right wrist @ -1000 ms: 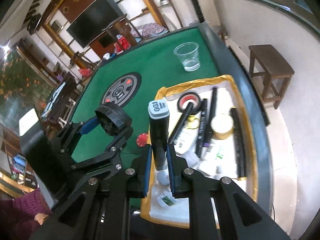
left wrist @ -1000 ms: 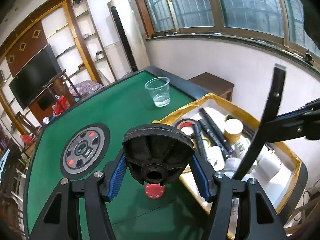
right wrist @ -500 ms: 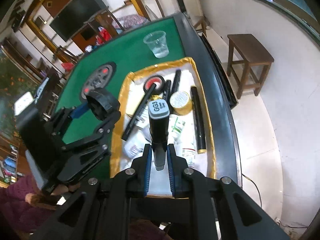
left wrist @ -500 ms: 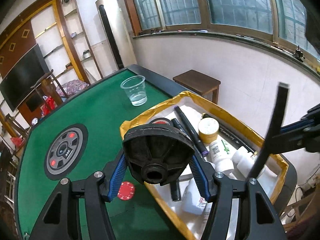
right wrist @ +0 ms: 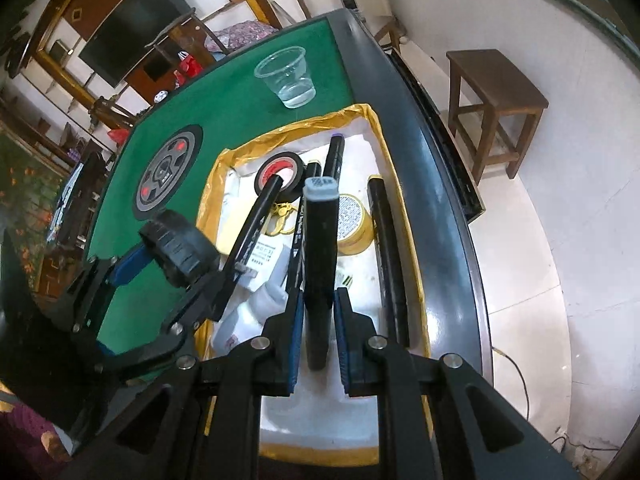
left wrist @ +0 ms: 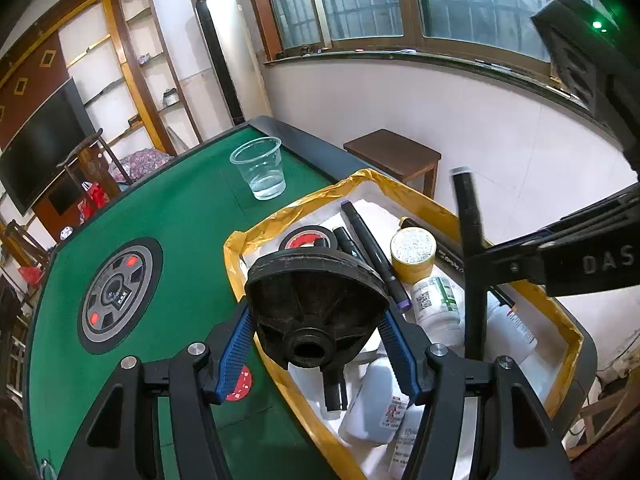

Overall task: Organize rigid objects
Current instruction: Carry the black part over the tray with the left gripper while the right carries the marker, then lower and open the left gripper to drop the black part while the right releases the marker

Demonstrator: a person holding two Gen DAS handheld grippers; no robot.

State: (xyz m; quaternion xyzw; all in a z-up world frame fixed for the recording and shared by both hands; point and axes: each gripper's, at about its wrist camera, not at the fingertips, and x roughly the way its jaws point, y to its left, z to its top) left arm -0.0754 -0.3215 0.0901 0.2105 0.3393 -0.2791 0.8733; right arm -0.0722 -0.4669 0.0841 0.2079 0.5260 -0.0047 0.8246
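Note:
My left gripper point(left wrist: 316, 344) is shut on a black ribbed round cap point(left wrist: 316, 300), held above the left edge of the yellow-rimmed white tray point(left wrist: 256, 232). The cap also shows in the right wrist view point(right wrist: 180, 248). My right gripper point(right wrist: 318, 312) is shut on a black marker with a grey end point(right wrist: 320, 240), upright above the tray point(right wrist: 384, 152). The marker also shows in the left wrist view point(left wrist: 472, 264). The tray holds several black markers point(left wrist: 372, 248), a red-and-black tape roll point(right wrist: 278, 172), a yellow-lidded jar point(left wrist: 412, 248) and white bottles point(left wrist: 436, 308).
A clear plastic cup point(left wrist: 260, 168) stands on the green felt table point(left wrist: 168, 216) beyond the tray. A red poker chip point(left wrist: 240, 384) lies on the felt beside the tray. A round grey panel point(left wrist: 116, 296) is set in the table. A wooden stool point(right wrist: 496, 92) stands past the table edge.
Both grippers have moved toward the tray with their loads. The marker has tilted forward and now hangs lower over the tray's contents. The cap is now over the tray's left rim.

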